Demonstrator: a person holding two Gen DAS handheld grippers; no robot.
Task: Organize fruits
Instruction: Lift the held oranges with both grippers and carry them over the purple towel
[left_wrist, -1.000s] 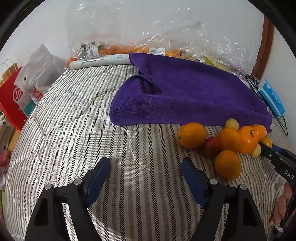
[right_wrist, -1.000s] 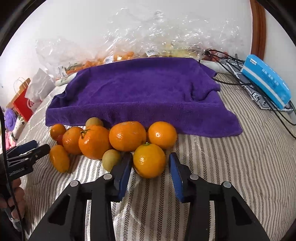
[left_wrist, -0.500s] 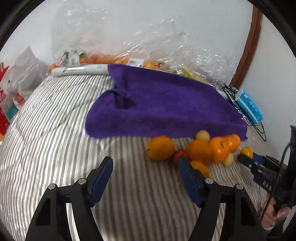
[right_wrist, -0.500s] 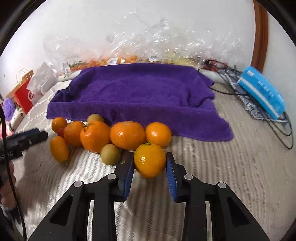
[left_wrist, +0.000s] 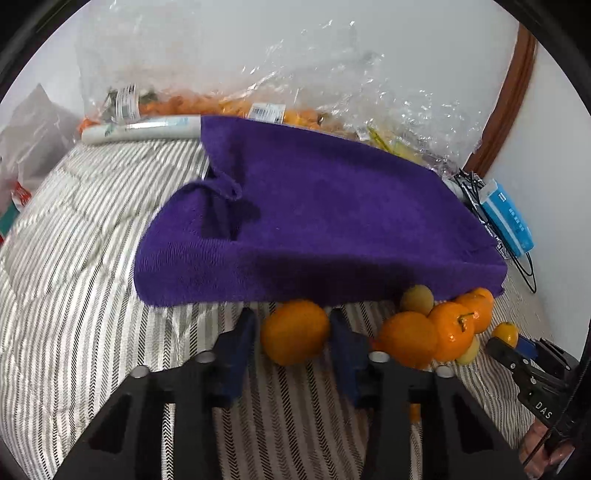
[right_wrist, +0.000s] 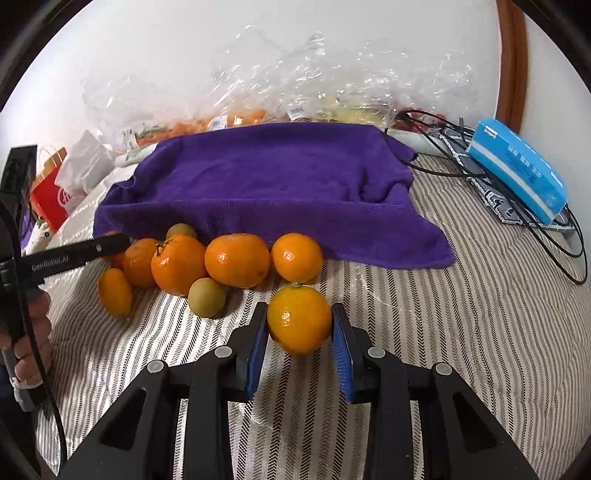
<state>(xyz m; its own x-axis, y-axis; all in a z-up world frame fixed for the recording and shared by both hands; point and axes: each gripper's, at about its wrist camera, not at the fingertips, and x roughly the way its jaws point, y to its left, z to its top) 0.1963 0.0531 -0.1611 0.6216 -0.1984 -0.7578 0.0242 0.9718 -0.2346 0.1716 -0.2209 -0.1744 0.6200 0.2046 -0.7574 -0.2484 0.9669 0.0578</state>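
- My right gripper (right_wrist: 299, 334): its blue pads sit against both sides of an orange mandarin (right_wrist: 299, 318), which is clamped between them just in front of the purple towel (right_wrist: 273, 184). Whether the fruit is lifted off the striped quilt (right_wrist: 461, 314) cannot be told.
- My left gripper (left_wrist: 291, 336): jaws narrowed around a second mandarin (left_wrist: 294, 331); the pads flank the fruit closely, but contact on both sides cannot be confirmed. This mandarin lies at the towel's near hem.
- Fruit cluster, right wrist view: along the towel's front edge lie a large mandarin (right_wrist: 237, 259), a smaller one (right_wrist: 296, 256) touching its right side, a stemmed mandarin (right_wrist: 178, 264) on its left, and a greenish-yellow round fruit (right_wrist: 207, 297) just in front of them. An elongated orange fruit (right_wrist: 115, 291) lies farthest from the towel on the left.
- The left gripper's black finger (right_wrist: 77, 253) shows in the right wrist view, reaching over the left end of the cluster, with my left hand (right_wrist: 35, 339) on its handle.
- Beyond the towel: clear plastic produce bags (right_wrist: 295, 92) against the wall.
- Right of the towel: a blue box (right_wrist: 517, 170) resting on black cables (right_wrist: 554, 236).
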